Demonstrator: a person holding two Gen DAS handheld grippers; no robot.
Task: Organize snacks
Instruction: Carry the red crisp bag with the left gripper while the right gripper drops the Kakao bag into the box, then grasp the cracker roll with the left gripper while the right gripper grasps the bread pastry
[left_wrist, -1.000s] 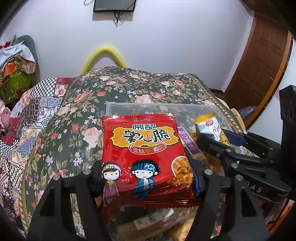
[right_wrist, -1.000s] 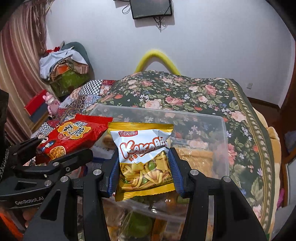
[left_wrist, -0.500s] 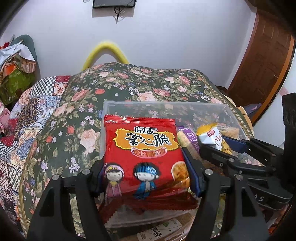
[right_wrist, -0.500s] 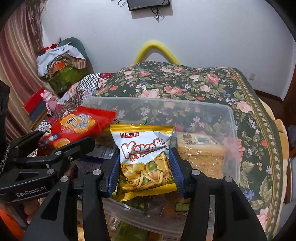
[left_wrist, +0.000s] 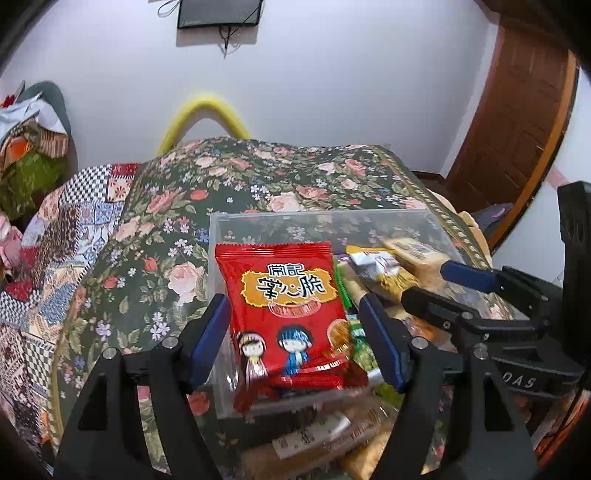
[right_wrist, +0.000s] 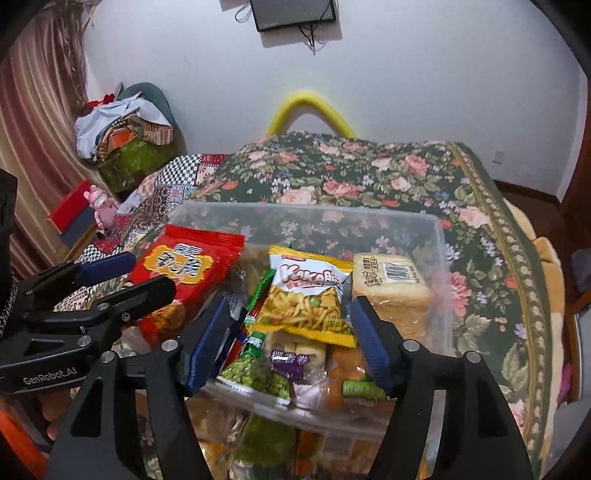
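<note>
A clear plastic bin (left_wrist: 317, 218) (right_wrist: 441, 236) sits on the floral bedspread and holds several snack packs. A red noodle-snack packet (left_wrist: 290, 314) (right_wrist: 184, 273) lies across the bin's left side, between the spread fingers of my left gripper (left_wrist: 295, 341), which is open and not touching it. A yellow-and-white Kaka chips packet (right_wrist: 308, 295) (left_wrist: 376, 264) lies on the other snacks inside the bin. My right gripper (right_wrist: 288, 341) is open around it, fingers apart from the packet. A wrapped bread pack (right_wrist: 391, 284) lies at the bin's right.
More snack packs (right_wrist: 258, 443) lie in front of the bin, under the grippers. The floral bedspread (left_wrist: 295, 173) stretches behind the bin. A patchwork blanket (left_wrist: 55, 240) lies left. A wooden door (left_wrist: 517, 110) stands right. A clothes pile (right_wrist: 125, 136) sits far left.
Both grippers opened and let go of their packets. The red packet and the Kaka packet dropped from the fingers into the bin. Both grippers also tilted down toward the bin.
</note>
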